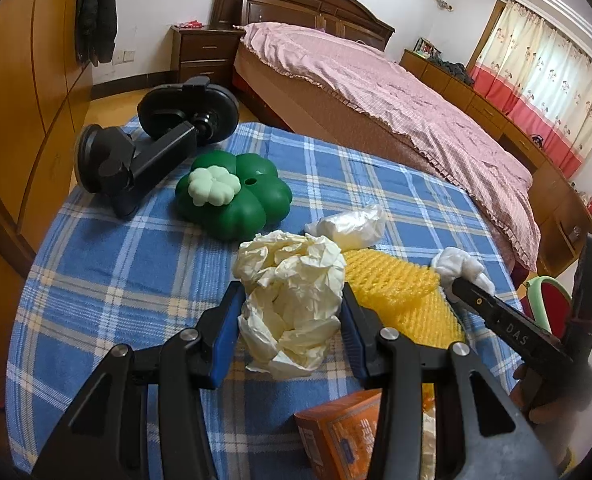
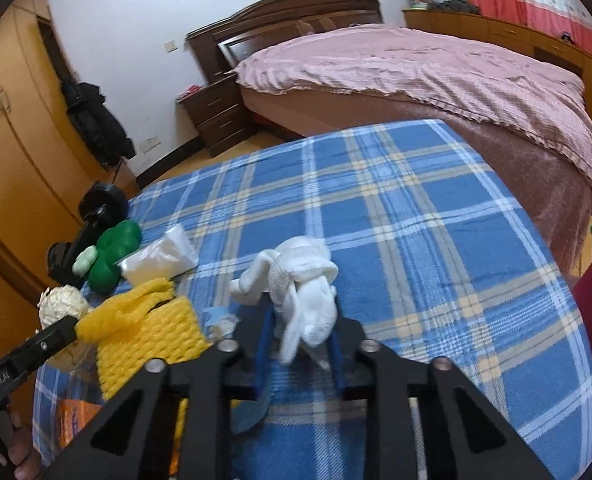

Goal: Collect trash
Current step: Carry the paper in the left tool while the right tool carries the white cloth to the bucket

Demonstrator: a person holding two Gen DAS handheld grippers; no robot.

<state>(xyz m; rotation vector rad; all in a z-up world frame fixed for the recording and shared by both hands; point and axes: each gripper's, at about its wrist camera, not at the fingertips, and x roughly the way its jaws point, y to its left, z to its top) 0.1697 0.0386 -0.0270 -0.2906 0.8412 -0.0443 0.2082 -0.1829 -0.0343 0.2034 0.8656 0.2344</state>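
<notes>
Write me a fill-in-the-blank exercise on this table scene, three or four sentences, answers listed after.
1. The left gripper is closed on a crumpled ball of cream ____.
2. The right gripper pinches a white ____.
3. The green clover-shaped container lies on a cloth with a blue ____ pattern.
4. Between the two held items lies a mesh sleeve coloured ____.

Missing words: paper; tissue; plaid; yellow

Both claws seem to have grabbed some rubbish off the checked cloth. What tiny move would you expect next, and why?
Probably a short lift of both. The left gripper pinches the cream paper wad, and the right gripper is closed on the white tissue. No bin is in view, so raising them off the cloth seems the safe first step.
</notes>
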